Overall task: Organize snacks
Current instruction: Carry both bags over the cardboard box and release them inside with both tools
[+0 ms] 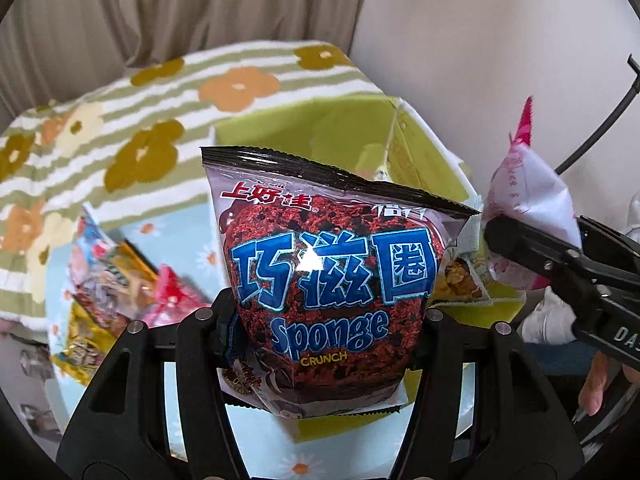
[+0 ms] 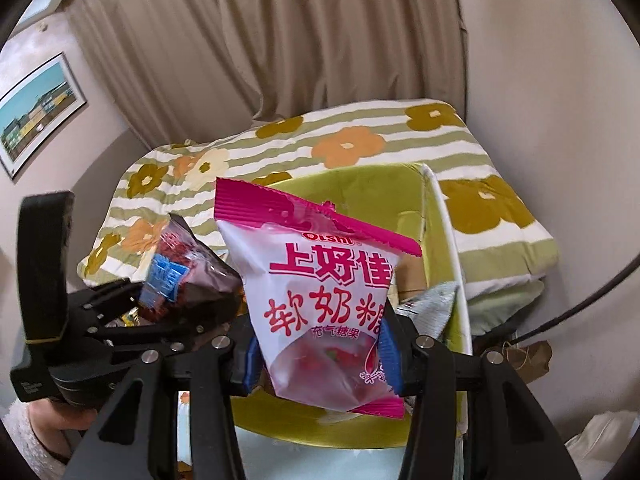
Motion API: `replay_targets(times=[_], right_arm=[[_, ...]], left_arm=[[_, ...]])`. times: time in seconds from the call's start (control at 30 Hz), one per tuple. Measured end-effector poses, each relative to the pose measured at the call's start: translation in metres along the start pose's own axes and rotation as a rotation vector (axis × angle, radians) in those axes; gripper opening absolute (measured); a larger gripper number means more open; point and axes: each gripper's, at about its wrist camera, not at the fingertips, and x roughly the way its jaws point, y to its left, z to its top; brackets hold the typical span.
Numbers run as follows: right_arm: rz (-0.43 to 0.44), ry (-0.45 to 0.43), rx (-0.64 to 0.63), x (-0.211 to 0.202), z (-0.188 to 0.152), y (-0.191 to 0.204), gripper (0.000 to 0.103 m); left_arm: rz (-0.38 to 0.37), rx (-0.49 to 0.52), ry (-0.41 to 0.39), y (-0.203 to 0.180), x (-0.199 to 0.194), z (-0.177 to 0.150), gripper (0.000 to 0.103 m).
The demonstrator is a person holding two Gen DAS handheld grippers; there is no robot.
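Your left gripper [image 1: 328,320] pinches a glossy dark red-and-purple "Sponge Crunch" snack bag [image 1: 328,276] upright above the open lime-green cardboard box [image 1: 316,128]. Your right gripper [image 2: 318,354] clamps a white-and-pink plastic candy pouch [image 2: 316,300] over that box, just beside the other bag. More loose snack packets [image 1: 108,280] lie on the pale blue daisy-print tablecloth [image 1: 184,232].
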Motion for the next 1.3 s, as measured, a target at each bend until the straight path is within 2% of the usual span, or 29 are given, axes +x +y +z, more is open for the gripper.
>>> replay_targets(times=[0.2, 0.23, 0.3, 0.33, 0.37, 0.47, 0.8, 1.1, 1.13, 1.2, 1.23, 1.27, 1.3], right_arm=[[-0.018, 0.019, 0.039, 0.007, -0.001, -0.010, 0.044], [-0.018, 0.021, 0.046, 0.008, -0.001, -0.011, 0.044], [-0.015, 0.021, 0.062, 0.010, -0.001, -0.014, 0.044], [-0.015, 0.022, 0.066, 0.011, 0.000, -0.016, 0.044], [-0.015, 0.023, 0.070, 0.012, -0.001, -0.017, 0.044], [-0.011, 0.035, 0.081, 0.016, -0.001, -0.020, 0.044], [0.007, 0.087, 0.066, 0.031, -0.007, -0.016, 0.044], [0.005, 0.112, 0.044, 0.047, 0.000, -0.015, 0.045], [0.002, 0.102, 0.030, 0.047, 0.001, -0.013, 0.048], [-0.004, 0.056, -0.001, 0.046, 0.003, -0.010, 0.067], [-0.004, 0.033, -0.010, 0.043, 0.003, -0.008, 0.089], [0.000, 0.013, -0.017, 0.039, 0.004, -0.006, 0.100], [0.007, -0.007, -0.022, 0.034, 0.004, -0.005, 0.100]], left_arm=[[-0.048, 0.040, 0.063, -0.011, 0.028, -0.002, 0.054], [-0.054, 0.063, 0.059, -0.015, 0.028, -0.003, 0.057], [-0.037, 0.103, 0.056, -0.020, 0.028, -0.006, 0.075], [-0.009, 0.125, 0.053, -0.023, 0.026, -0.007, 0.099], [0.012, 0.141, 0.040, -0.025, 0.024, -0.009, 0.103], [0.018, 0.160, 0.037, -0.023, 0.018, -0.011, 0.103], [0.020, 0.108, 0.021, 0.005, -0.001, -0.021, 0.103], [0.038, 0.082, -0.012, 0.009, -0.016, -0.025, 0.103], [0.040, 0.078, -0.016, 0.010, -0.018, -0.026, 0.103], [0.046, 0.068, -0.025, 0.011, -0.022, -0.029, 0.103], [0.049, 0.063, -0.029, 0.012, -0.024, -0.030, 0.103], [0.053, 0.058, -0.033, 0.013, -0.026, -0.032, 0.103], [0.057, 0.054, -0.036, 0.014, -0.028, -0.033, 0.103]])
